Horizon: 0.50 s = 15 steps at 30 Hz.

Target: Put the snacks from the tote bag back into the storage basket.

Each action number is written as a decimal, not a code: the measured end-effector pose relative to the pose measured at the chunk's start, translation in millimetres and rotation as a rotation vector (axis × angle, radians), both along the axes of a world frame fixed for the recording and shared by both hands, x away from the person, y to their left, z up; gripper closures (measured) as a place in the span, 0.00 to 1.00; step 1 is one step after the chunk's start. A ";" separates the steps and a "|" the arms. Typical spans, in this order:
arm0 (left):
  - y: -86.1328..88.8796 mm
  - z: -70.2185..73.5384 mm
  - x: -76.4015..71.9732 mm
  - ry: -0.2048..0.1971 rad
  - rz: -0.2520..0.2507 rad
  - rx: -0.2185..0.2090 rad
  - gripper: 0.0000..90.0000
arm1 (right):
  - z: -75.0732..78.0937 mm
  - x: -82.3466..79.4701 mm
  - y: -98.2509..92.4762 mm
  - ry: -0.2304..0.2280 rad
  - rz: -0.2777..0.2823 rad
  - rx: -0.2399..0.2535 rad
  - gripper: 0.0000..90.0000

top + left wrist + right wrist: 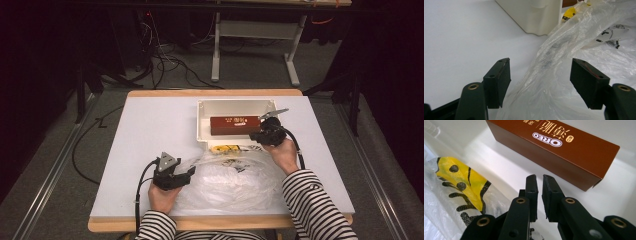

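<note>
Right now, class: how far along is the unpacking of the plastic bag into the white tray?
Done: the brown Oreo box lies in the white tray. In hand: the left hand-held gripper straddles the plastic bag, jaws open; the right hand-held gripper sits near the box, holding nothing. Left: the yellow packet at the bag's mouth.

A lab or recording room is shown. A white-topped desk [150,130] is set on grey carpet, with metal rails [50,170] laid along the floor at both sides. Black curtains [30,75] are hung around the space, loose cables [165,62] are strewn behind, and a white bench frame [216,55] is seen beyond.
</note>
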<state>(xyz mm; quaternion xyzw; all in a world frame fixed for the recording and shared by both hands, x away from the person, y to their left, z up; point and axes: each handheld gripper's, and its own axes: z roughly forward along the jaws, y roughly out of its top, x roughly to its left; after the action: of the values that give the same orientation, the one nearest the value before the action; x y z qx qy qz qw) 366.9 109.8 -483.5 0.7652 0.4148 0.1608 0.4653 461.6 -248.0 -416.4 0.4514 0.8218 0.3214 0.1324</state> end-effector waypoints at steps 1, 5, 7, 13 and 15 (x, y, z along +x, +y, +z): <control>0.1 0.0 0.0 0.001 -0.001 0.000 0.37 | 0.2 -0.7 -0.7 0.002 -0.001 -0.002 0.93; 0.0 0.2 -0.3 -0.003 -0.004 0.000 0.37 | 3.0 -3.5 -4.0 -0.005 -0.005 0.016 0.93; 0.1 0.2 -0.4 -0.004 -0.005 -0.002 0.37 | 4.5 -4.6 -5.0 -0.010 -0.003 0.018 0.93; 0.3 0.3 -0.5 -0.004 -0.006 -0.006 0.36 | 7.4 -8.0 -7.9 -0.016 -0.002 0.022 0.92; 0.3 0.4 -0.5 -0.003 -0.007 -0.007 0.36 | 9.1 -9.7 -9.1 -0.025 0.005 0.024 0.92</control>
<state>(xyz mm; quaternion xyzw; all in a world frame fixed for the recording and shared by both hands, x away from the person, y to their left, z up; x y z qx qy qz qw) 366.4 110.1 -483.2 0.7646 0.4121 0.1589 0.4693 451.9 -257.1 -407.3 0.4469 0.8173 0.3372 0.1364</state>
